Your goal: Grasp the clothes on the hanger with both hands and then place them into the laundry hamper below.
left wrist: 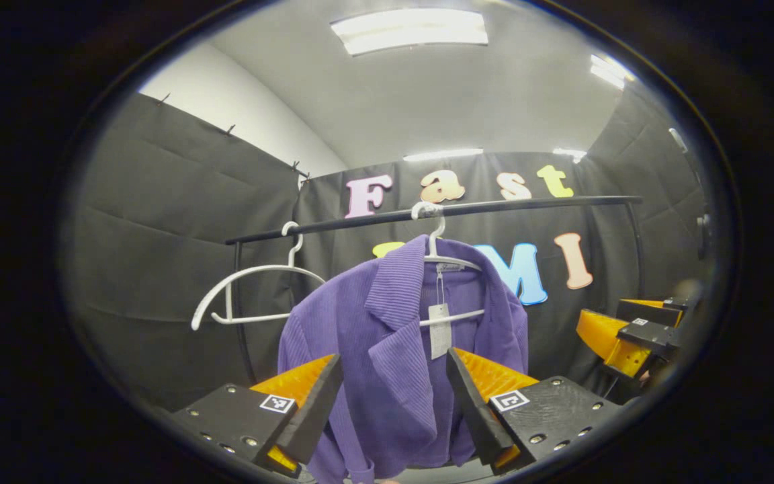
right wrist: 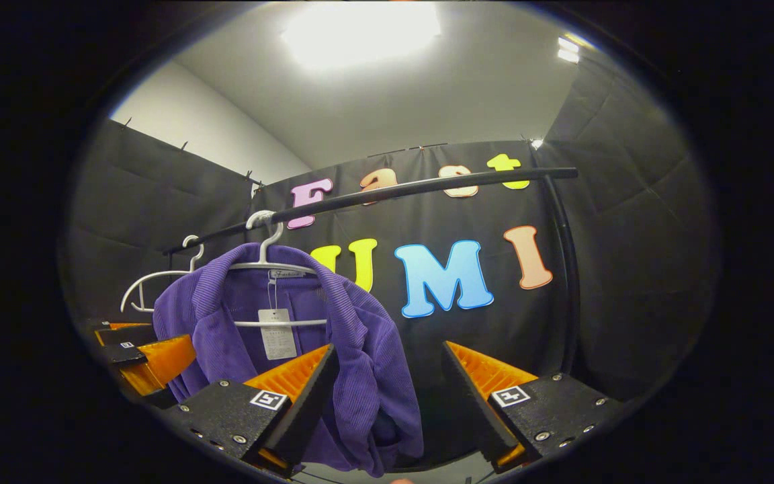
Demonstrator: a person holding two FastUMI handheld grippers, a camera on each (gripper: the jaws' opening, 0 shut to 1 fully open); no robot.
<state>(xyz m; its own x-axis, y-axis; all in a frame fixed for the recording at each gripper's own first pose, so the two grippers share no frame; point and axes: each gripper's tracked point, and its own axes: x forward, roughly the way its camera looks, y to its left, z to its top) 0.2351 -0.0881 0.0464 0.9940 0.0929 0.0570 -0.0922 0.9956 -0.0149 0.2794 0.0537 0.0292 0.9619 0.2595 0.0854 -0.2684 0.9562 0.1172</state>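
A purple ribbed jacket (left wrist: 394, 336) is seen hanging on a white hanger (left wrist: 451, 262) hooked over a black rail (left wrist: 427, 212) that runs across the black cloth wall. In the left gripper view, the jacket is framed directly ahead of the left tongs (left wrist: 394, 396), its collar and front panel showing between the two orange-faced fingers (left wrist: 299, 386). The left tongs are held wide apart, and nothing is pinched between them; whether the cloth is touched by either finger cannot be told. A white paper tag (left wrist: 439, 329) is seen dangling from the neck of the jacket.

In the right gripper view, the jacket (right wrist: 279, 349) lies to the left of the right tongs (right wrist: 390, 396), its sleeve drooping behind the left-hand finger (right wrist: 299, 383) and partly into the gap. The right tongs are likewise spread, with nothing gripped. The other gripper is seen far off in each view: at the right edge of the left gripper view, and at the left edge of the right gripper view, just beside the jacket's shoulder.

By count: one jacket, one tag, one rail, two tongs and two white hangers. The second hanger (left wrist: 246, 296) is bare and hangs on the same rail, to the left of the jacket and apart from it. Bright ceiling lights (left wrist: 408, 30) are seen overhead.
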